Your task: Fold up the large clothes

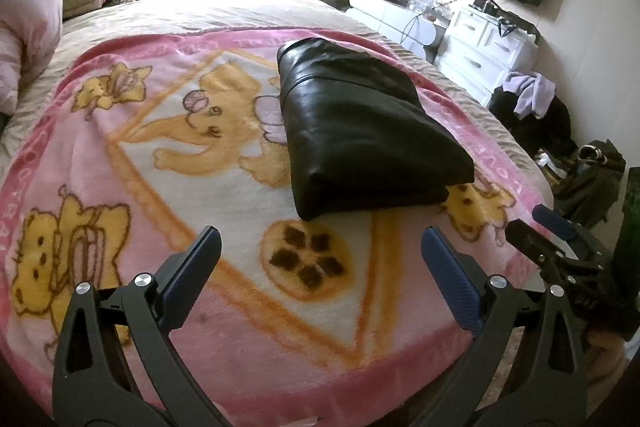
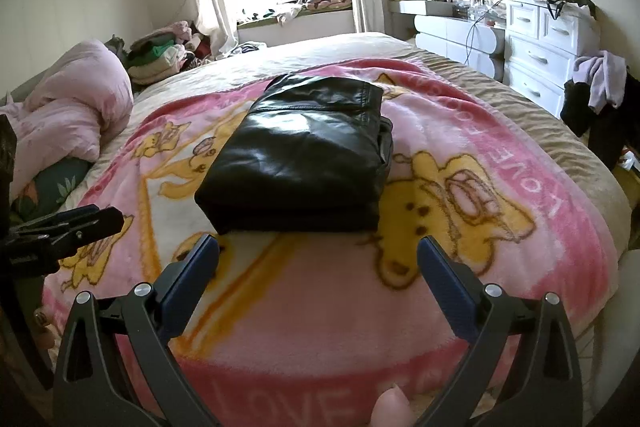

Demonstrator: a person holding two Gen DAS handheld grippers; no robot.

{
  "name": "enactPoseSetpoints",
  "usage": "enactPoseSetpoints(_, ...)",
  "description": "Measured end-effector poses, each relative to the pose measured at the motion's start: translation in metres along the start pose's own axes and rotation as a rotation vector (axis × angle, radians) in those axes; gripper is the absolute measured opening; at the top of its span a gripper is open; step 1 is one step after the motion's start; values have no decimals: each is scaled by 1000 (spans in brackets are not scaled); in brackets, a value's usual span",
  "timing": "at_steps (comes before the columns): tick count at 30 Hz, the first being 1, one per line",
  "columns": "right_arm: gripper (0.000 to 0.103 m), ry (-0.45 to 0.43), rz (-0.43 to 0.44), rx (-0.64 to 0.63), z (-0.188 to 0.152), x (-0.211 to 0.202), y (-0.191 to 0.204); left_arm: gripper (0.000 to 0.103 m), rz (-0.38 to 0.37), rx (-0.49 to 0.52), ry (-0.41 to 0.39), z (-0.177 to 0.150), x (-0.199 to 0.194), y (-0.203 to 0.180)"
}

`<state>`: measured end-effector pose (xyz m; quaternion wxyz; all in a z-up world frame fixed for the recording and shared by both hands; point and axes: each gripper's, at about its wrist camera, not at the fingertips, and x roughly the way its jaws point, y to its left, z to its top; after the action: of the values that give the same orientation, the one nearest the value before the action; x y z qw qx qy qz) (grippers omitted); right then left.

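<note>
Pillow [image 2: 76, 99], pink and bunched, at the bed's left edge; no bearing on the task. Left hand-held gripper [image 1: 320, 259]: jaws spread wide, holding nothing, hovering over the pink cartoon blanket [image 1: 160, 155] near the bed's [image 1: 224, 7] near edge. Black leather garment [image 1: 360, 131]: folded into a thick rectangular bundle, lying on the blanket around the middle of the bed, apart from both tools. Right hand-held gripper [image 2: 318, 267]: jaws likewise wide, empty, just short of the bundle's near fold. Risks, as judged: the leather looks stiff and slick, so the stacked layers may spring open or slide if nudged; a pinch on the top layer alone would peel the fold apart; the plush blanket could be caught with it.
</note>
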<state>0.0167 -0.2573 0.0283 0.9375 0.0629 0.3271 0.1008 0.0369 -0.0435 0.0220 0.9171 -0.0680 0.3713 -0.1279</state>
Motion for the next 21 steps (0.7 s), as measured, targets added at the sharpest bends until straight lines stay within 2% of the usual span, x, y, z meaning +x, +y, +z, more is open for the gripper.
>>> enactPoseSetpoints(6,99,-1,2,8,-1,-1,0,94,27,7,2,0,0,0)
enactPoseSetpoints(21,99,-1,-2,5,0,-1,1,94,28,9,0,0,-1,-1)
